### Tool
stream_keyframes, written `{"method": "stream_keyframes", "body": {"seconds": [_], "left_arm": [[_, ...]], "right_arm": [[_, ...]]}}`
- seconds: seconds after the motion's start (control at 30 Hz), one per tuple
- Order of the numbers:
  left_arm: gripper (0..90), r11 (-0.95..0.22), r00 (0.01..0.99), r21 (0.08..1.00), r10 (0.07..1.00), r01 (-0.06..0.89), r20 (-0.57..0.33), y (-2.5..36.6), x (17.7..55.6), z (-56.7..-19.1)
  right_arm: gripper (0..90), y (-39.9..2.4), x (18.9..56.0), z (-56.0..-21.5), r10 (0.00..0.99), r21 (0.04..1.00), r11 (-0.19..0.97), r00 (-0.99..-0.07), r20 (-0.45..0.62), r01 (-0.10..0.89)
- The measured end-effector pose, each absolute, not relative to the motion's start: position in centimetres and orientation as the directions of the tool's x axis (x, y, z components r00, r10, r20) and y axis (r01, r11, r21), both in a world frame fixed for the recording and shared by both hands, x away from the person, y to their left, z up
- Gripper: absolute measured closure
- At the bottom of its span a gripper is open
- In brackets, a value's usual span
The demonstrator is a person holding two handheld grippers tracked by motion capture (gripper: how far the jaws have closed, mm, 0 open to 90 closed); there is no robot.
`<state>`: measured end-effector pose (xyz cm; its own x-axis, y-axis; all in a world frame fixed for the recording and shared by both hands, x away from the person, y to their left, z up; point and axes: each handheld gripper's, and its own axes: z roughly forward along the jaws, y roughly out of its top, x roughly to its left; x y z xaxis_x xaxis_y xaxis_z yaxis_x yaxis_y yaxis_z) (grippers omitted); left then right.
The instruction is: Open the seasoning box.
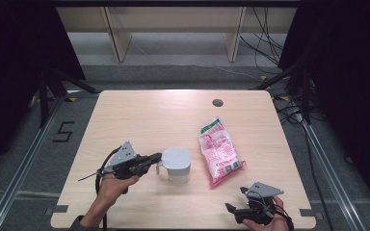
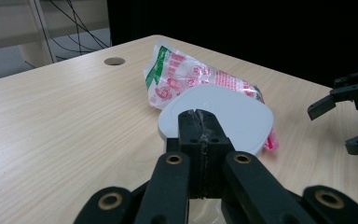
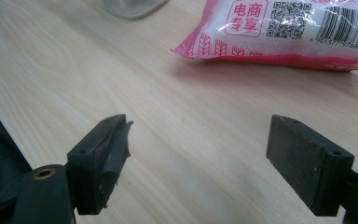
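A clear jug with a white lid (image 1: 177, 164) stands at the table's front middle. My left gripper (image 1: 156, 157) reaches it from the left, and its jaws are pressed together at the jug's handle (image 1: 160, 168), right by the lid's rim. In the left gripper view the shut jaws (image 2: 199, 126) stand in front of the lid (image 2: 233, 114). A pink and white packet (image 1: 219, 151) with a green end lies flat to the right of the jug. My right gripper (image 1: 236, 199) rests open near the front right edge, short of the packet (image 3: 289, 28), with nothing between its jaws (image 3: 196, 154).
The wooden table (image 1: 139, 120) has a round cable hole (image 1: 217, 102) at the back right. My right gripper (image 2: 338, 121) also shows open at the right of the left gripper view. Dark frames and cables stand on the floor around the table.
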<state>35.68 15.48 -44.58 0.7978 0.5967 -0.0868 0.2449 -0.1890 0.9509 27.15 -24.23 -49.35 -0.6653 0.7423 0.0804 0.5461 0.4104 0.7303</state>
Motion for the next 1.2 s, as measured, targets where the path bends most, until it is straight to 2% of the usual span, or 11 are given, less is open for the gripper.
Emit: {"method": "stream_keyframes", "body": {"seconds": [0.2, 0.27, 0.5, 0.57, 0.6, 0.63, 0.77, 0.83, 0.97, 1.1, 1.2], "left_arm": [[89.1, -0.203, 0.796, 0.948, 0.601, 0.245, -0.077, 15.0, 35.9, -44.8], [89.1, -0.191, 0.799, 0.950, 0.595, 0.246, -0.088, 15.1, 36.1, -45.0], [89.1, -0.206, 0.798, 0.948, 0.598, 0.242, -0.074, 15.3, 36.2, -45.0], [89.1, -0.188, 0.795, 0.952, 0.600, 0.243, -0.085, 15.2, 36.2, -45.1], [89.0, -0.192, 0.793, 0.952, 0.604, 0.239, -0.078, 15.3, 36.2, -45.1], [89.1, -0.207, 0.779, 0.956, 0.626, 0.209, -0.035, 15.5, 36.4, -45.1], [89.1, -0.168, 0.791, 0.951, 0.601, 0.260, -0.111, 15.2, 36.1, -45.3], [89.0, -0.166, 0.791, 0.951, 0.602, 0.261, -0.112, 15.2, 36.1, -45.3], [89.1, -0.170, 0.790, 0.951, 0.604, 0.259, -0.108, 15.2, 36.1, -45.3], [89.1, -0.163, 0.788, 0.950, 0.605, 0.265, -0.116, 15.4, 36.1, -45.4], [89.0, -0.164, 0.789, 0.950, 0.604, 0.265, -0.116, 15.4, 36.1, -45.4]], "right_arm": [[21.6, -24.2, 27.3, -49.3, 0.734, 0.739, 0.420, -0.677, 0.065, 0.527], [21.6, -24.2, 27.4, -49.4, 0.717, 0.731, 0.421, -0.691, 0.094, 0.537], [24.7, -23.8, 27.4, -49.1, 0.733, 0.751, 0.422, -0.679, 0.047, 0.508], [23.2, -23.6, 27.7, -49.1, 0.729, 0.764, 0.421, -0.683, 0.035, 0.489], [18.5, -23.4, 28.0, -48.9, 0.729, 0.780, 0.418, -0.685, 0.019, 0.466], [17.6, -23.2, 28.0, -48.7, 0.734, 0.792, 0.399, -0.679, 0.026, 0.462], [19.4, -22.0, 28.8, -48.0, 0.711, 0.827, 0.377, -0.702, 0.030, 0.418], [25.0, -21.3, 29.6, -47.6, 0.677, 0.839, 0.415, -0.735, -0.027, 0.352], [45.5, -19.5, 31.0, -47.0, 0.630, 0.851, 0.445, -0.773, -0.075, 0.280], [60.2, -18.0, 32.1, -46.4, 0.616, 0.862, 0.431, -0.785, -0.066, 0.266], [68.0, -17.4, 32.7, -46.1, 0.618, 0.868, 0.416, -0.785, -0.050, 0.273]]}}
